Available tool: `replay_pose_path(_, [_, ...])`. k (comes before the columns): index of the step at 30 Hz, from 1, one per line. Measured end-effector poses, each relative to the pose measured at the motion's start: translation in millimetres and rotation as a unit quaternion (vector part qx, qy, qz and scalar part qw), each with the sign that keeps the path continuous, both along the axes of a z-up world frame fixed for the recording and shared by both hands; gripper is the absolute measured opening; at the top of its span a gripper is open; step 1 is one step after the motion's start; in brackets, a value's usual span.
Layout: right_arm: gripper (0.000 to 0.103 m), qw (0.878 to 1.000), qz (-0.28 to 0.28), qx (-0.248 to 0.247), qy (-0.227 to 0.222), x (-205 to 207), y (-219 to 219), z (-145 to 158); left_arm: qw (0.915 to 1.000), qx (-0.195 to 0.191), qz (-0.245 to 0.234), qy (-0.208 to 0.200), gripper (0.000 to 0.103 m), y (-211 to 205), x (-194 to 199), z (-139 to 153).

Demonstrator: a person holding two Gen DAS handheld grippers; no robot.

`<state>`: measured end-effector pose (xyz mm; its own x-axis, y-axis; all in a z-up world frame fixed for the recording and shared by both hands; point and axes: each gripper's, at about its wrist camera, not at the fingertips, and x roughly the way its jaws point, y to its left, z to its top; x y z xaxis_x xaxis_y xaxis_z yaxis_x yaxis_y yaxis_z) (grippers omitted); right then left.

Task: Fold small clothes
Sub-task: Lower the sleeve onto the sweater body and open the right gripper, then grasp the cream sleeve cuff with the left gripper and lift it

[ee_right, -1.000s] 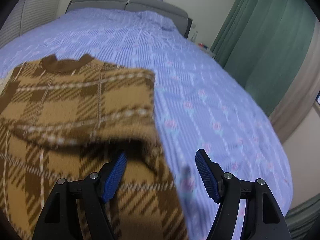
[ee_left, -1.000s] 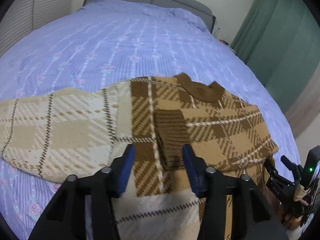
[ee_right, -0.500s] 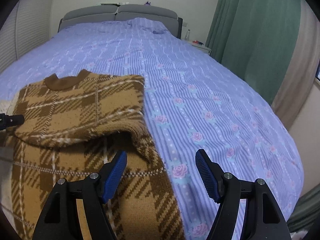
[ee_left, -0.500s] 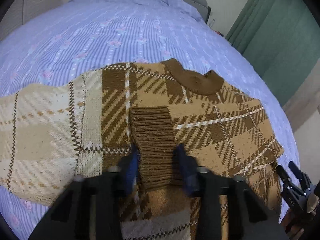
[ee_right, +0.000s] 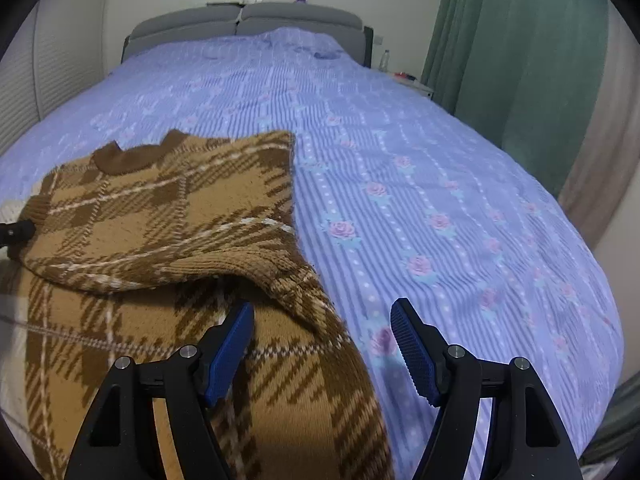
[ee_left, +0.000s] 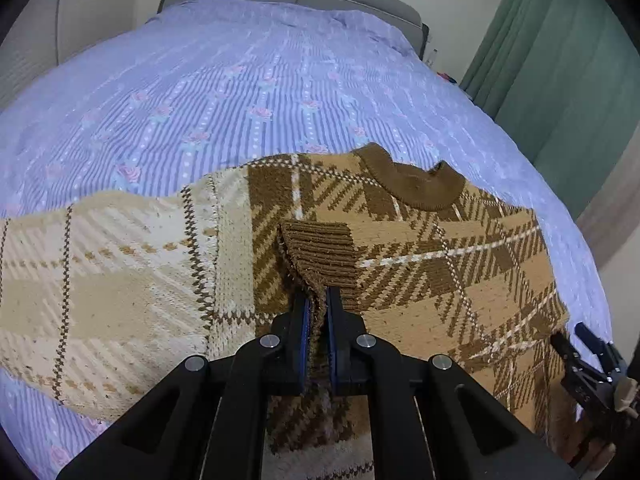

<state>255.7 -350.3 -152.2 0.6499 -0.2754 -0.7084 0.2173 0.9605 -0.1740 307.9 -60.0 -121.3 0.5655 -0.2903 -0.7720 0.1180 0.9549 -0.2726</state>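
A brown and tan plaid sweater point(ee_left: 460, 264) lies on the bed, its dark collar point(ee_left: 416, 184) toward the headboard. Its right sleeve is folded across the chest. My left gripper point(ee_left: 316, 304) is shut on the ribbed brown cuff point(ee_left: 320, 252) of that sleeve. The other sleeve point(ee_left: 100, 280) lies inside out, cream coloured, spread to the left. In the right wrist view the sweater point(ee_right: 160, 216) fills the lower left. My right gripper point(ee_right: 322, 320) is open and empty over the sweater's right edge, and it also shows in the left wrist view point(ee_left: 588, 356).
The bed has a lilac striped cover with roses point(ee_right: 420, 200) and a grey headboard point(ee_right: 248, 16). Green curtains point(ee_right: 520, 60) hang at the right. A nightstand with small items point(ee_right: 408, 80) stands by the headboard.
My left gripper has closed on the ribbed cuff, from open a second ago. The right gripper has risen and drawn back, staying open.
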Motion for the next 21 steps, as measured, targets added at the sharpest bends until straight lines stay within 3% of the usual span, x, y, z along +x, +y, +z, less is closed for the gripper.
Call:
replay_pose_path(7, [0.070,0.999,-0.018,0.038,0.010,14,-21,-8,0.9998,0.021,0.007,0.001,0.010,0,3,-5])
replay_pose_path(10, [0.070,0.999,-0.028,0.033,0.014,10,-18,-10,0.9996,0.027,0.000,0.004,0.011,-4,4,-6])
replay_pose_path(12, [0.070,0.999,-0.036,0.033,0.021,4,-15,-7,0.9992,0.039,-0.006,0.004,0.019,-2,1,1])
replay_pose_path(14, [0.070,0.999,-0.030,0.039,0.016,-9,-7,4,0.9991,0.039,-0.005,-0.014,0.048,2,-6,13])
replay_pose_path(16, [0.070,0.999,-0.023,0.034,-0.004,-23,8,21,0.9983,0.023,0.001,-0.054,0.066,16,-23,32])
replay_pose_path(18, [0.070,0.999,-0.002,0.035,-0.026,-33,30,40,0.9963,0.025,-0.001,-0.082,0.067,33,-42,51])
replay_pose_path(21, [0.071,0.997,0.033,0.040,-0.053,-40,65,63,0.9945,0.047,-0.001,-0.094,0.068,63,-64,71])
